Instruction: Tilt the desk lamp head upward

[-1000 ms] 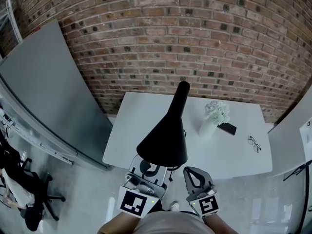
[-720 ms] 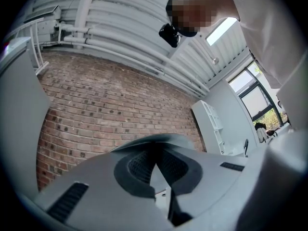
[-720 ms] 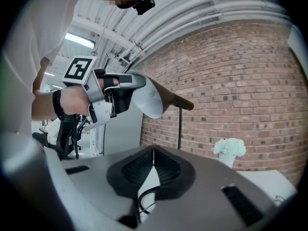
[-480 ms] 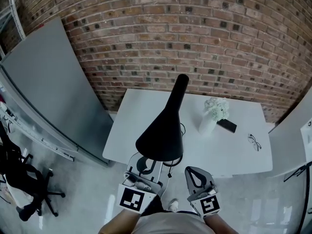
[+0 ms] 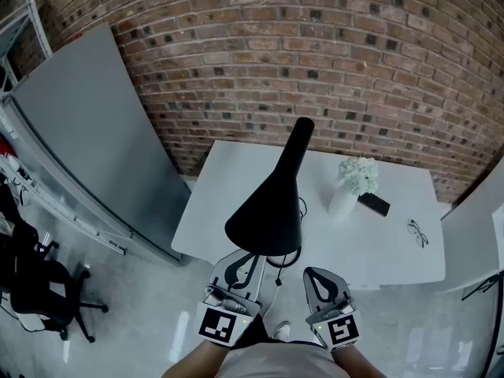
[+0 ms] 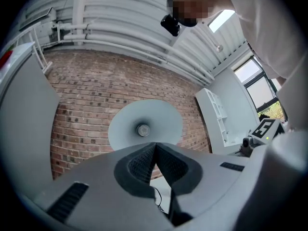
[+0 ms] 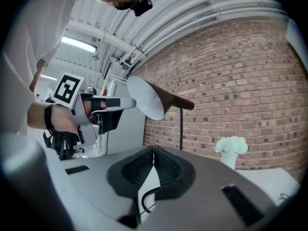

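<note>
Jaws of left gripper (image 5: 242, 264) are together, empty, tips just below lamp head (image 5: 266, 217) rim at frame centre; right gripper (image 5: 317, 277), likewise closed on nothing, lies farther right. Head's long axis runs up-right toward wall (image 5: 315, 53); left is nearer

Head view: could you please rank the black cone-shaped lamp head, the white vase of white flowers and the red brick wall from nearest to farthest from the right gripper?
1. The black cone-shaped lamp head, just ahead and left of the right gripper.
2. The white vase of white flowers, on the white table farther ahead.
3. The red brick wall, behind the table.
</note>
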The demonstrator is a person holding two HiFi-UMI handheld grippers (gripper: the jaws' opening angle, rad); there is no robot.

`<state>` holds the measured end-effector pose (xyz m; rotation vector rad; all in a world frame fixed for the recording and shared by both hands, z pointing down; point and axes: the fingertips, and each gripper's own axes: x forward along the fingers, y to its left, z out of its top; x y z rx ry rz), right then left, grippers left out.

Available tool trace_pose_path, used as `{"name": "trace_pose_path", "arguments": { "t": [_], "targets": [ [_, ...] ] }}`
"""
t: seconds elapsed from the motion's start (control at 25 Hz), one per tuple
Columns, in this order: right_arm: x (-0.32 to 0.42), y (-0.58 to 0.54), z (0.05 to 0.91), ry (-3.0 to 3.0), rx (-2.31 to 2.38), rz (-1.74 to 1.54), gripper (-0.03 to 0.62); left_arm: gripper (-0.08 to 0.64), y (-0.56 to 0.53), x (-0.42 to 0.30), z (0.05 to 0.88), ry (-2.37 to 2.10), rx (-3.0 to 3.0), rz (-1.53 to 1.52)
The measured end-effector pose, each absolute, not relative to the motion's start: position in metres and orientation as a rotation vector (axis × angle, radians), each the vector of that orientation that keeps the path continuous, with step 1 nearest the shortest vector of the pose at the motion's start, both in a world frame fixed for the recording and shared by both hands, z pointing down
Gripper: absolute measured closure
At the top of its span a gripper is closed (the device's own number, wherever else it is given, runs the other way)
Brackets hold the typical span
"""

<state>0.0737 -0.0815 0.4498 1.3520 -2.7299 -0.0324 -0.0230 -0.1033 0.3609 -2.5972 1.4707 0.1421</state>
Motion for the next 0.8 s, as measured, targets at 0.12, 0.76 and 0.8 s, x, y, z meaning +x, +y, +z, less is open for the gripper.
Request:
{"name": "trace_pose_path", "arguments": {
  "t": [0.12,0.76,0.8],
  "targets": [
    [0.073,-0.084,0.445,-2.753,1.360,-0.011,0.575,0.554,-0.101,-0.026,0.366,1.488,-2.592,0.135],
    [0.075,-0.071,0.438,-2.733,1.350,-0.023,0.575,0.554,-0.079,-0.044,0.396,1.523,-2.607,0.092],
    [0.073,-0.071,0.439,-2.738,1.343,-0.016,0.575,0.554,-0.077,-0.045,0.396,1.528,-2.604,0.093]
  ]
}}
